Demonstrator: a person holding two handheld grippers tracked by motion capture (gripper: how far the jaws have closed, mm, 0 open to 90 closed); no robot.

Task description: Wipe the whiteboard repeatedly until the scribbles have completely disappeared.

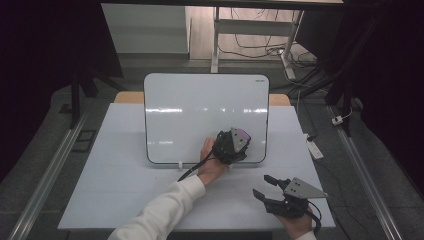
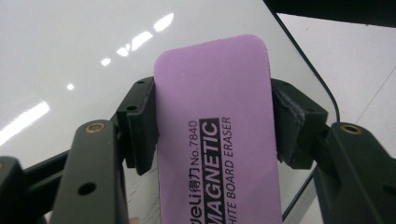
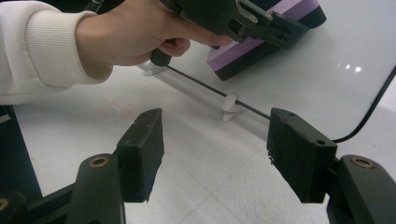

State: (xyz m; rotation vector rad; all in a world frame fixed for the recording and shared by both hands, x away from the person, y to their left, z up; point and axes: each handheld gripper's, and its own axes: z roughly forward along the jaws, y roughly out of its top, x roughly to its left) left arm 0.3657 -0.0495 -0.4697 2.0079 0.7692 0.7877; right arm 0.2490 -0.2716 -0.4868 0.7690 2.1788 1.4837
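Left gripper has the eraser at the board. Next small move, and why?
Probably sweep the purple eraser sideways across the whiteboard: the left gripper is shut on it at the board's lower right, and the board looks already clean. The right gripper is open, idle over the table.

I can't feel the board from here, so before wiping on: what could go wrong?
1. The whiteboard stands propped on small white clips; pressing hard with the eraser might push it back or tip it.
2. The left claw grips the eraser only by its side edges, so it may twist or slip.
3. The right claw hangs open, away from the board, not bracing it.
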